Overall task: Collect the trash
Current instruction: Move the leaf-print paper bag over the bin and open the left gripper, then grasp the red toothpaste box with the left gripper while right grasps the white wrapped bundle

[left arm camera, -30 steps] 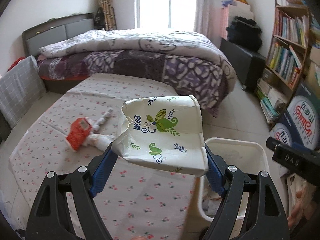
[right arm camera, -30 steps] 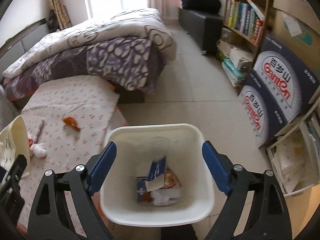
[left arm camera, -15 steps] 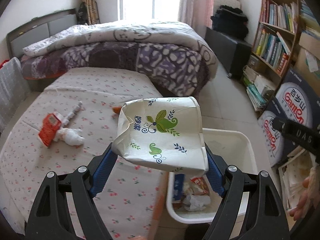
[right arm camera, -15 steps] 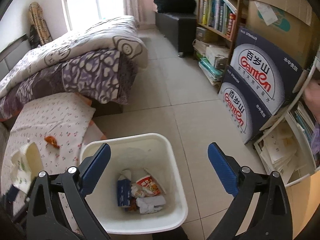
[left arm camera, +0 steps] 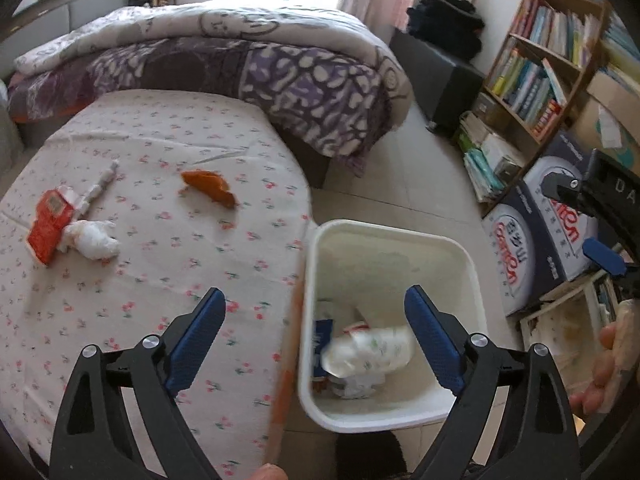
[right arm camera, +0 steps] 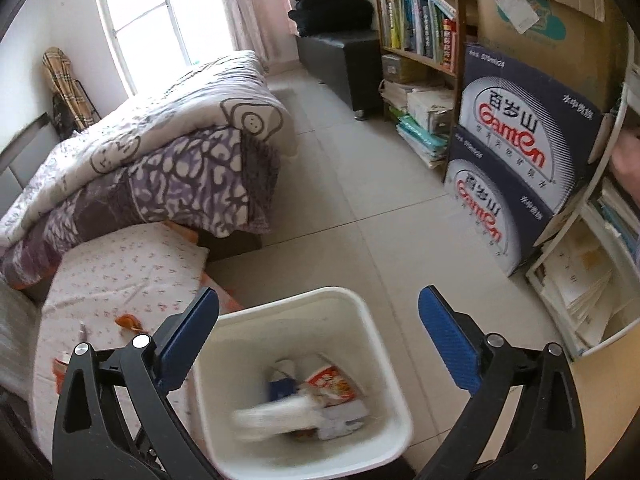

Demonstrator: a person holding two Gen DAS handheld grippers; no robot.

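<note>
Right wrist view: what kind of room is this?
A bedroom in a home, most likely. A bed with a rumpled quilt sits under a window, and a bookshelf packed with books stands along the wall. A white bin with trash sits on the tiled floor.

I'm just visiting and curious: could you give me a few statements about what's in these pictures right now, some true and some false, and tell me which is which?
1. The paper cup lies inside the white bin. True.
2. The left gripper is clamped on the cup. False: its jaws are opening and nothing is between them.
3. An orange scrap lies on the flowered sheet. True.
4. The bin stands on the bed. False: it stands on the tiled floor, beside the sheet's edge.
5. The red packet is already in the bin. False: it lies on the sheet next to a crumpled white tissue.
6. The right gripper holds nothing. True.
</note>
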